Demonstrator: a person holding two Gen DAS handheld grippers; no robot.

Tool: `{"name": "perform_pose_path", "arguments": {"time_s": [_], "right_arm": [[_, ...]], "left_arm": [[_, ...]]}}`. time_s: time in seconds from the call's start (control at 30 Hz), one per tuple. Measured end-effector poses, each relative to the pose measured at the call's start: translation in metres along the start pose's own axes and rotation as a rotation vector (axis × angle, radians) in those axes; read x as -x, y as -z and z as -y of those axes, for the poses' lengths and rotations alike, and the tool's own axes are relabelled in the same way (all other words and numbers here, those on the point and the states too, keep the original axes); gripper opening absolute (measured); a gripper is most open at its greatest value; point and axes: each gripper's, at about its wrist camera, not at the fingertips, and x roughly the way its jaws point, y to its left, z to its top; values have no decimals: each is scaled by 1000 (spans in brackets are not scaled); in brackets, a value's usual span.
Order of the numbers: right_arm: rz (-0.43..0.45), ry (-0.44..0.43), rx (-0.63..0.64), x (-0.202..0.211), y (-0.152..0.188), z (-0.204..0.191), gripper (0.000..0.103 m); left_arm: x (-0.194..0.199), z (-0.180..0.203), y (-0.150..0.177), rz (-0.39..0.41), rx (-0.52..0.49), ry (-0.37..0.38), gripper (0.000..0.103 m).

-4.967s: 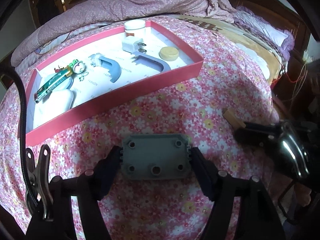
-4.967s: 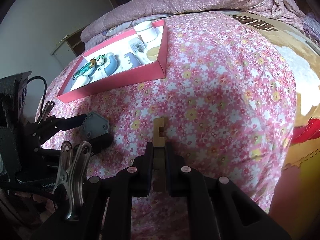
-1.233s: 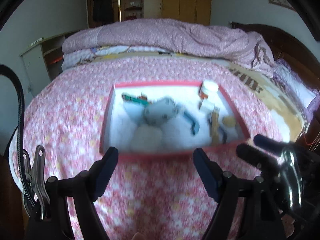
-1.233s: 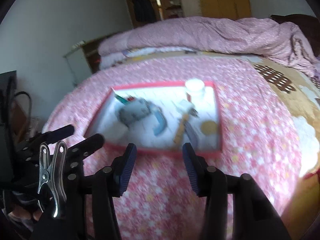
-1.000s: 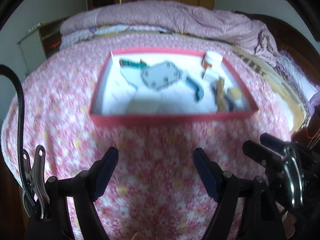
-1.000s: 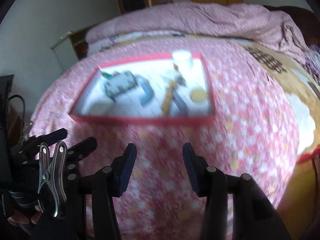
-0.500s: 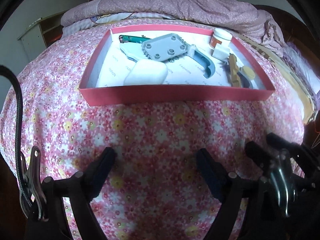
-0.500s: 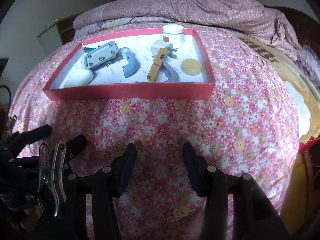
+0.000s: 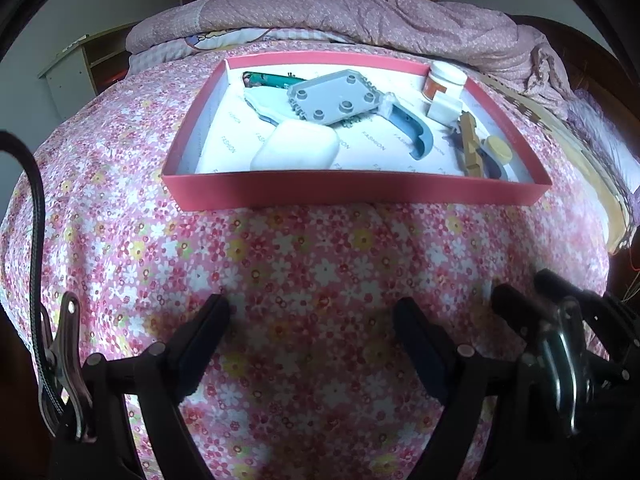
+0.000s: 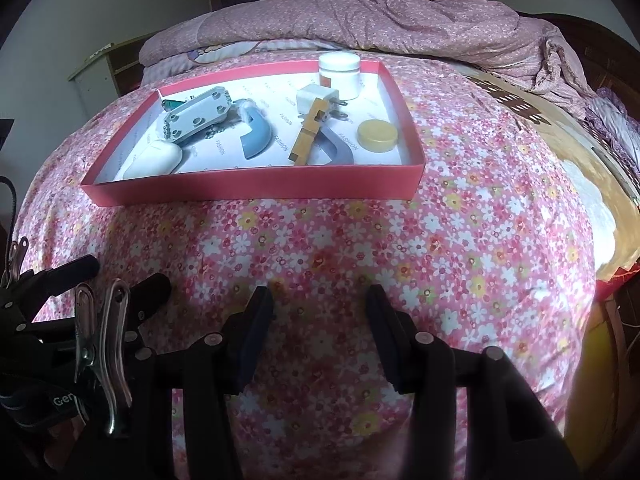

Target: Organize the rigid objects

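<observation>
A shallow red box [image 9: 352, 190] [image 10: 256, 190] lies on the flowered bedspread. In it are a grey plastic plate [image 9: 334, 98] [image 10: 198, 118], a white case [image 9: 296, 152] [image 10: 154, 160], a blue curved piece [image 9: 416, 130] [image 10: 256, 136], a wooden block [image 9: 470, 148] [image 10: 308, 136], a white plug [image 10: 316, 100], a white jar [image 10: 339, 69] [image 9: 444, 80], a yellow round lid [image 10: 378, 135] and a green tube [image 9: 270, 78]. My left gripper [image 9: 311, 320] stands open over bare bedspread, well short of the box. My right gripper [image 10: 319, 308] is open too, with nothing between its fingers.
A rumpled pink quilt [image 10: 360, 16] is heaped at the far end of the bed. A bedside cabinet [image 9: 76, 76] stands at the left. A yellow-brown mat [image 10: 576, 148] covers the bed's right side. The right gripper's fingers [image 9: 560, 300] show at the left wrist view's right edge.
Five seconds ago each gripper held a piece: the grey plate and the wooden block, which now lie in the box. Over the last second both views tipped down and steadied; the left jaws stand slightly wider.
</observation>
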Motion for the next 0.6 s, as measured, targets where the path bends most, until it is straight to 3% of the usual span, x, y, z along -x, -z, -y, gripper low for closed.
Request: {"name": "perform_pose_path", "arguments": {"time_s": [0.6], "right_arm": [[-12,17,-18,0,-1,0,50]], "left_arm": [[2,-1,0,-8,-1,-1,88]]}}
